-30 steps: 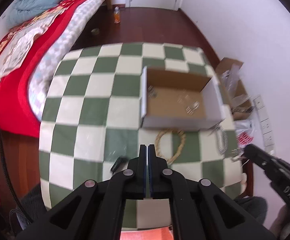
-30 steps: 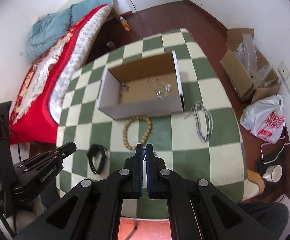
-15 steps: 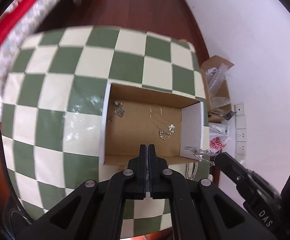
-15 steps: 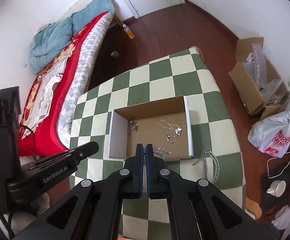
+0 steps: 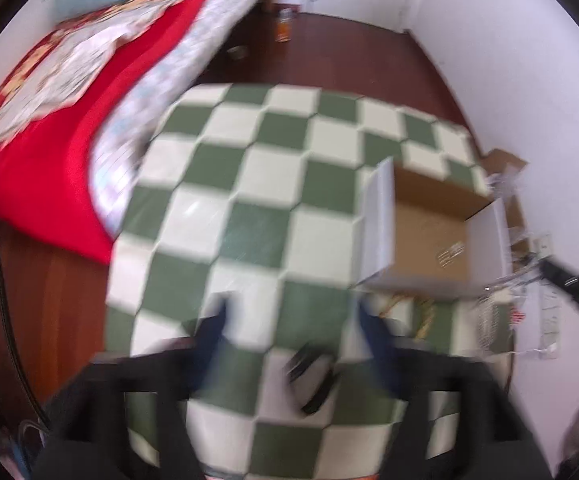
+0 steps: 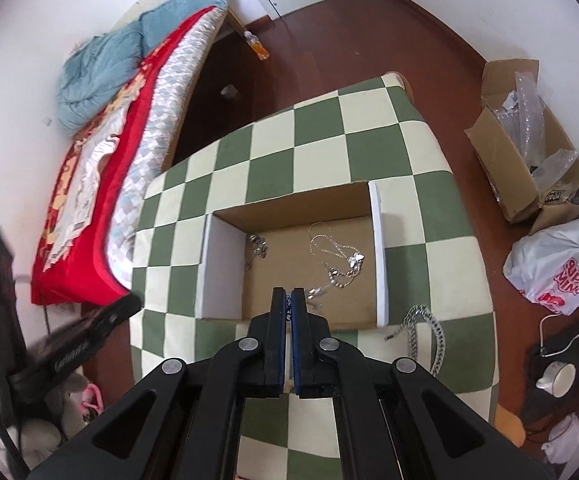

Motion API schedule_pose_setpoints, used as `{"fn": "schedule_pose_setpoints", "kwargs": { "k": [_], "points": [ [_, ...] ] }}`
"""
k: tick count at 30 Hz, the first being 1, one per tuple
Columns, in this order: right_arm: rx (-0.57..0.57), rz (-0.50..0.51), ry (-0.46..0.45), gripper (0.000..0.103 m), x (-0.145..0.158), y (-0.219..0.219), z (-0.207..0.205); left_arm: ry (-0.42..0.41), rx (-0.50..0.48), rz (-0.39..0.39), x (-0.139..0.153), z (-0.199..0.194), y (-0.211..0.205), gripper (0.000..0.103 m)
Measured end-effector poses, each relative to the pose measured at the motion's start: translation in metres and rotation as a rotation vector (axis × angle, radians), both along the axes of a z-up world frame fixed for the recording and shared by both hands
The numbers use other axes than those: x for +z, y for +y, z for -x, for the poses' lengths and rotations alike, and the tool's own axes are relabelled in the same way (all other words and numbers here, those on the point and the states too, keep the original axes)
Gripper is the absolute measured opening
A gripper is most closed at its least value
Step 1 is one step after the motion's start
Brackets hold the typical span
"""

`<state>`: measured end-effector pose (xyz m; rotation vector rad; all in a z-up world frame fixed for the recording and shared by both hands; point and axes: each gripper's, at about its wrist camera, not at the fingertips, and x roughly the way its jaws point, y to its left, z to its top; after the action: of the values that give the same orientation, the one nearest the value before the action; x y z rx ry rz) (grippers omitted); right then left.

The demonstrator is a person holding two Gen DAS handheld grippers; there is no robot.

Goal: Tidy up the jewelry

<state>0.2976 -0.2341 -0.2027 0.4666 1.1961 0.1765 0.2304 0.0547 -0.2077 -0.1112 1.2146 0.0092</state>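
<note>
An open cardboard box [image 6: 378, 248] stands on the green-checked table [image 6: 317, 132], with thin silver necklaces [image 6: 339, 258] on its floor. My right gripper [image 6: 288, 295] hangs over the box's near wall, shut on a small silver piece of jewelry [image 6: 316, 293] that dangles beside its tip. In the blurred left wrist view my left gripper [image 5: 289, 324] is over the table's near part. Its jaws are opening and press on nothing. A black bracelet [image 5: 311, 376] lies on the cloth below them. A wooden bead bracelet [image 5: 421, 314] and a thick silver chain [image 6: 429, 334] lie near the box.
A bed with a red cover [image 6: 101, 184] runs along the table's left side. On the floor to the right are a carton of plastic wrap [image 6: 529, 148], a white shopping bag [image 6: 557, 272] and a cup [image 6: 555, 376]. A bottle [image 6: 258, 46] stands on the floor by the bed.
My left gripper has swung back from over the box to the near table and its jaws have parted. My right gripper moved over the box earlier and has since held still.
</note>
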Motion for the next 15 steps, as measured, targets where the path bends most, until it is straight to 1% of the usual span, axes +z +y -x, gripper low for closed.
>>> {"fn": "schedule_pose_setpoints", "kwargs": {
  "k": [2, 3, 4, 6, 10, 11, 12, 13, 14, 15],
  "points": [
    [-0.007, -0.011, -0.018, 0.002, 0.003, 0.001, 0.012, 0.047, 0.021, 0.008, -0.021, 0.012, 0.007, 0.072],
    [-0.010, -0.017, -0.027, 0.002, 0.005, 0.001, 0.018, 0.092, 0.024, 0.003, -0.037, 0.016, 0.007, 0.072],
    [-0.015, -0.016, -0.034, 0.002, 0.006, 0.002, 0.024, 0.108, 0.022, -0.001, -0.047, 0.020, 0.006, 0.072],
    [-0.021, -0.019, -0.047, 0.002, 0.008, 0.005, 0.038, 0.125, 0.003, -0.026, -0.065, 0.027, -0.002, 0.071],
    [-0.035, -0.009, -0.045, 0.002, 0.003, 0.012, 0.063, 0.149, -0.049, -0.075, -0.093, 0.031, -0.020, 0.070],
    [-0.040, -0.013, -0.040, 0.002, 0.000, 0.013, 0.070, 0.151, -0.059, -0.083, -0.098, 0.029, -0.024, 0.058],
    [-0.042, -0.016, -0.031, 0.002, -0.004, 0.014, 0.074, 0.163, -0.067, -0.099, -0.106, 0.027, -0.028, 0.038],
    [-0.046, -0.015, -0.022, 0.002, -0.008, 0.015, 0.079, 0.175, -0.076, -0.101, -0.112, 0.025, -0.031, 0.025],
    [-0.050, -0.018, -0.011, 0.002, -0.013, 0.016, 0.084, 0.179, -0.082, -0.088, -0.115, 0.024, -0.032, 0.010],
    [-0.051, -0.019, -0.002, 0.002, -0.017, 0.017, 0.087, 0.152, -0.081, -0.088, -0.112, 0.023, -0.033, 0.004]
  ]
}}
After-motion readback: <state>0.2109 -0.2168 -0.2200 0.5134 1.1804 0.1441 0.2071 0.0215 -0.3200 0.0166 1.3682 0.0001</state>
